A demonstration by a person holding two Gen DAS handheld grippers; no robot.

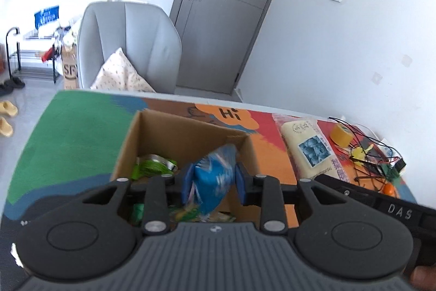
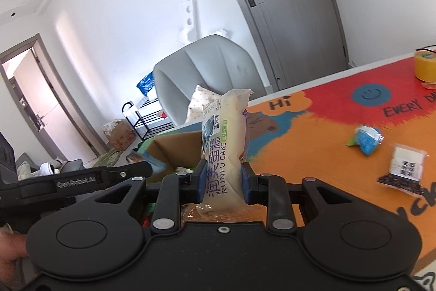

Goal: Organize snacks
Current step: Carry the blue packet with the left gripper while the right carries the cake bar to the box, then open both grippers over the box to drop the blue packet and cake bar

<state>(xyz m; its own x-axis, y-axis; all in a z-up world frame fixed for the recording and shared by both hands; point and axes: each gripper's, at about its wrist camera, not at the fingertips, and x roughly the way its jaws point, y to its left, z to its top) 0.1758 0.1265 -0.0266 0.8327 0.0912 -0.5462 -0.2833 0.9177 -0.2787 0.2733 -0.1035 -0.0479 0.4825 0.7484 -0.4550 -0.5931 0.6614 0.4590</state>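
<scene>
I have a snack in each tool and both are headed for the cardboard box point(image 1: 152, 143), so I judge this to be the drop-in step of the sorting. Nearest to me on the left, the left gripper point(image 1: 212, 183) has its blue pads point(image 1: 186, 183) on either side of a blue snack packet point(image 1: 214, 176); the packet is blurred, and I read it as pinched loosely, hanging right above the open box. It looks like thin crinkly foil, soft and easily crushed. Below it, inside the box, lie green wrappers point(image 1: 148, 167) and other glossy packets, too jumbled to name. My next move there calls for spreading the jaws while the packet hangs clear of the box walls. On the right, the right gripper point(image 2: 221, 179) is pressed onto a Runfu Cake point(image 2: 224, 146), a pale, pillowy bar in clear smooth film, standing upright between the pads. That one needs carrying leftwards to the box, whose brown corrugated rim shows just beyond the cake. Further out on the bright printed table mat point(image 2: 313, 143), still loose, I see a small blue packet point(image 2: 366, 141) and a clear packet with a dark filling point(image 2: 403, 172); a second cake bar point(image 1: 308, 149) lies beside the box. At the far edge stands a roll of yellow tape point(image 2: 425, 66), near some tangled wires point(image 1: 365, 152).
</scene>
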